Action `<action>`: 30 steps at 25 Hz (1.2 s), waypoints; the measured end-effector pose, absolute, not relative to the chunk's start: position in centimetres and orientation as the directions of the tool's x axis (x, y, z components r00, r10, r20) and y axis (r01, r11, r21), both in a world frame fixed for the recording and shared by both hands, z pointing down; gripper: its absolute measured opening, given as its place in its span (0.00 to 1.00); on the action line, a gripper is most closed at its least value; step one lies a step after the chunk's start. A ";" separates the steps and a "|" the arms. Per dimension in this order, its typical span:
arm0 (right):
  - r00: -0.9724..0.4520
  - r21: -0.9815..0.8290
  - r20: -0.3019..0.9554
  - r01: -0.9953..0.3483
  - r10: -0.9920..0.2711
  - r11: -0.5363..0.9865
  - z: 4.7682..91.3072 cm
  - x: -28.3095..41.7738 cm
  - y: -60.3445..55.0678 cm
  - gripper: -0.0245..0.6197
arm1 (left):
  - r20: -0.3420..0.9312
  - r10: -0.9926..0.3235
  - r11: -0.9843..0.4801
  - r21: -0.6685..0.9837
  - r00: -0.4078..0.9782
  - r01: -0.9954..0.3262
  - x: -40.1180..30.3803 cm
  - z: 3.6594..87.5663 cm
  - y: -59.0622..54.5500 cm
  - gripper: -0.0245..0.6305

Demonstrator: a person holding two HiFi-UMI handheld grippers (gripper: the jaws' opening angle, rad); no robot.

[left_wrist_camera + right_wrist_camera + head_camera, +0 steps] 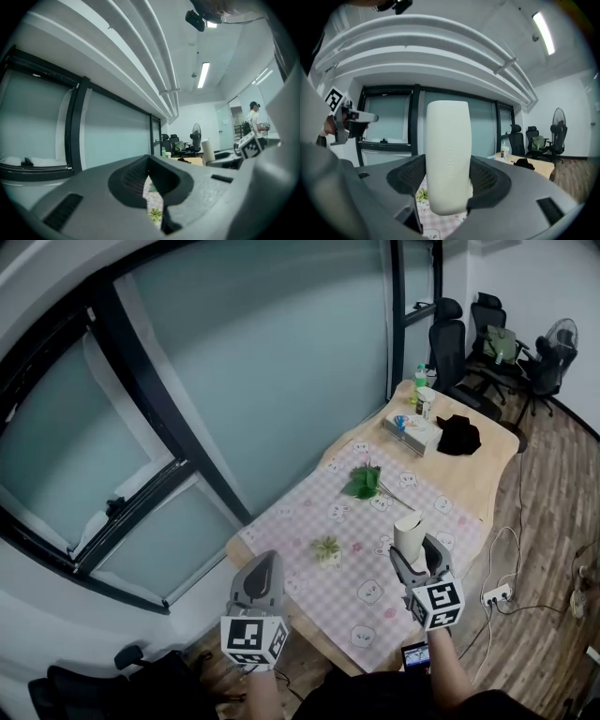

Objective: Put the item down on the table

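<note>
A tall cream-white cup [409,529] stands upright between the jaws of my right gripper [410,557], which is shut on it above the near right part of the pink checked tablecloth [361,563]. In the right gripper view the cup [447,154] fills the gap of the gripper [447,190] and rises well above the jaws. My left gripper [263,570] hangs at the table's near left corner with its jaws together and nothing in them. In the left gripper view only a thin sliver of cloth shows between the jaws of that gripper [153,190].
A leafy green sprig [364,482] and a small plant [326,549] lie on the cloth. On the far bare wood of the table [487,474] are a tissue box [412,430] and a black item [458,435]. Office chairs [450,334] stand beyond; a power strip [497,594] lies on the floor.
</note>
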State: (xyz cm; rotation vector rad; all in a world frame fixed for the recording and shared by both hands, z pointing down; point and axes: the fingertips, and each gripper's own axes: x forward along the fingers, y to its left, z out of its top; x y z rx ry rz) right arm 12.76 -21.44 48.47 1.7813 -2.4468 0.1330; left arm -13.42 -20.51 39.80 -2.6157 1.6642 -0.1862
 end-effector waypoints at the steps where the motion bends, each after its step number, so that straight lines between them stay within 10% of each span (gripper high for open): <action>1: -0.308 -0.013 0.194 -0.950 -0.931 0.312 50.7 12.6 -22.3 0.50 | 0.086 -0.906 -0.421 -0.091 0.414 -0.903 -13.6 39.9 -20.6 0.04; 15: -0.227 -0.119 0.927 -0.933 -0.299 0.339 82.3 9.1 -22.8 0.50 | 0.191 -0.920 -0.354 -0.028 0.342 -0.935 -16.9 43.9 -21.1 0.04; 30: -0.169 -0.122 0.980 -0.924 -0.103 0.363 85.0 8.0 -21.5 0.50 | 0.205 -0.924 -0.337 -0.040 0.323 -0.940 -18.1 44.1 -20.8 0.04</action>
